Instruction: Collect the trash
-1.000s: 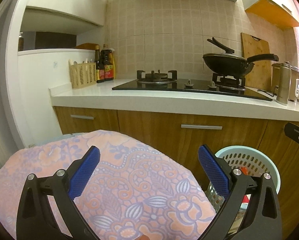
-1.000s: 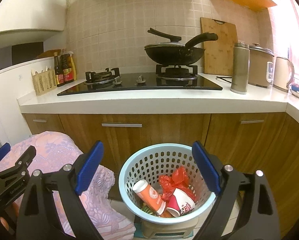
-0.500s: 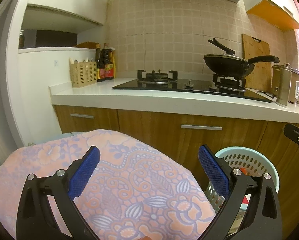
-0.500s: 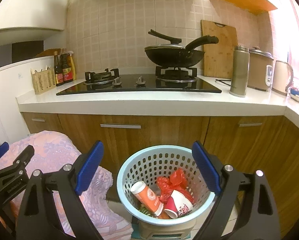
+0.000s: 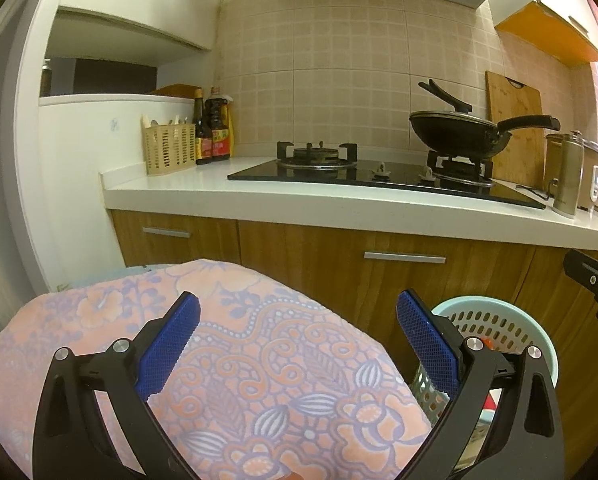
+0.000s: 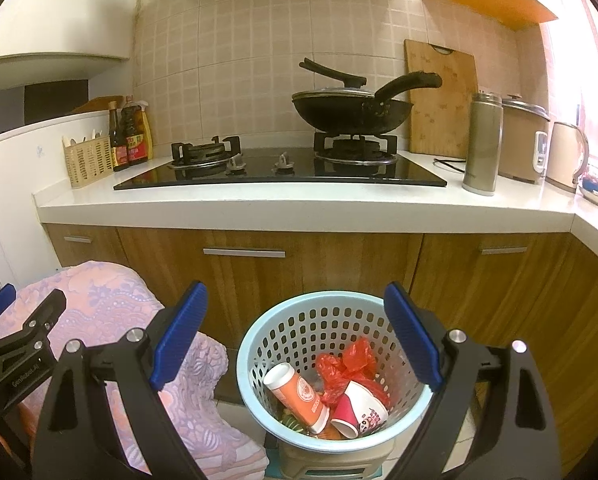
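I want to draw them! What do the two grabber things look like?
Both are alike: the right gripper and left gripper have black plastic V-shaped arms, silver round bolts, and flat blue fingers with a bumpy grid pattern. The left one has small white lettering on its side.

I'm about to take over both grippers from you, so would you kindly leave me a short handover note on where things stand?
Left gripper: open, empty, over the floral cloth.
Right gripper: open, empty, above the blue basket.
In the basket: orange cup, red-and-white cup, red plastic bag.
Done: that trash is binned.
Left: I see no loose trash on the counter; check elsewhere.
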Action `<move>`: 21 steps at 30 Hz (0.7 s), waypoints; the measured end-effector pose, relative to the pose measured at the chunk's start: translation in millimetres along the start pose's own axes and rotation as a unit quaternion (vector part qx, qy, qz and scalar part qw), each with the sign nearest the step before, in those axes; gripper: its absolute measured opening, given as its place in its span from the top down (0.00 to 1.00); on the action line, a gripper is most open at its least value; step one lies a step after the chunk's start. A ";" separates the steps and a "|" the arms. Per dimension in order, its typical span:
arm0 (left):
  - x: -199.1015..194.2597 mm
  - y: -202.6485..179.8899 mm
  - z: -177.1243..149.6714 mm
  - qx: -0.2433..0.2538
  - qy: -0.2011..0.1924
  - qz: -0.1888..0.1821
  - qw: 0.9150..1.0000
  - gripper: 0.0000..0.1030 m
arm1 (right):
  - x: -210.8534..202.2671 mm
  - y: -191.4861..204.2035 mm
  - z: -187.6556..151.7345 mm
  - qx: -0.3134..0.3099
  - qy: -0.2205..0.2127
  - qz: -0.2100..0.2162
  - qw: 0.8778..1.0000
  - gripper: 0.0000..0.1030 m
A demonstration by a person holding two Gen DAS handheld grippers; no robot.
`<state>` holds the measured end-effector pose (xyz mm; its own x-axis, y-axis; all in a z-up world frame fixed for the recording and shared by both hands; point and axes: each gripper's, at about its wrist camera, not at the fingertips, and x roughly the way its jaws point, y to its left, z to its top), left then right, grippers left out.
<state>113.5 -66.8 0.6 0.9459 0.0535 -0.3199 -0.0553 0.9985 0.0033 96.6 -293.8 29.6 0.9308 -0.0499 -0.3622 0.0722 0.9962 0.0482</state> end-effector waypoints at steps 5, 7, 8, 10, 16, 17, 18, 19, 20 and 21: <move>-0.7 -1.9 -0.2 0.003 -0.002 0.006 1.000 0.07 | 1.0 0.6 -0.5 -0.001 0.001 0.002 1.000 0.17; -0.9 -2.0 0.2 0.003 -0.002 0.008 1.000 0.07 | 0.8 0.3 -0.8 0.000 0.002 0.003 1.000 0.17; -1.0 -1.7 0.3 0.002 -0.002 0.008 1.000 0.07 | 0.9 0.1 -0.8 0.001 0.003 0.003 1.000 0.17; -0.9 -1.5 0.4 0.001 -0.002 0.007 1.000 0.07 | 1.5 -0.1 -0.7 0.001 0.004 0.005 1.000 0.17; -1.3 -2.0 0.4 0.002 -0.003 0.008 1.000 0.07 | 2.9 0.4 -1.0 0.001 0.007 0.006 1.000 0.17; -1.4 -2.1 0.3 0.002 -0.003 0.009 1.000 0.07 | 2.9 0.5 -1.2 0.001 0.007 0.006 1.000 0.17; -1.0 -1.5 0.6 0.002 -0.003 0.008 1.000 0.07 | 2.9 0.7 -1.4 0.000 0.007 0.006 1.000 0.17; -0.9 -1.1 0.6 0.002 -0.002 0.007 1.000 0.07 | 2.5 0.9 -1.7 0.000 0.007 0.005 1.000 0.17; -1.0 -1.1 0.6 0.001 -0.003 0.007 1.000 0.07 | 2.8 0.7 -1.8 0.000 0.007 0.005 1.000 0.17; -1.0 -1.5 0.3 0.001 -0.003 0.006 1.000 0.07 | 2.8 0.7 -2.2 0.000 0.007 0.005 1.000 0.17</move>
<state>112.7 -68.3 1.2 0.9472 0.0664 -0.3137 -0.0665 0.9977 0.0101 98.5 -293.1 26.6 0.9260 -0.0388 -0.3754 0.0629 0.9967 0.0521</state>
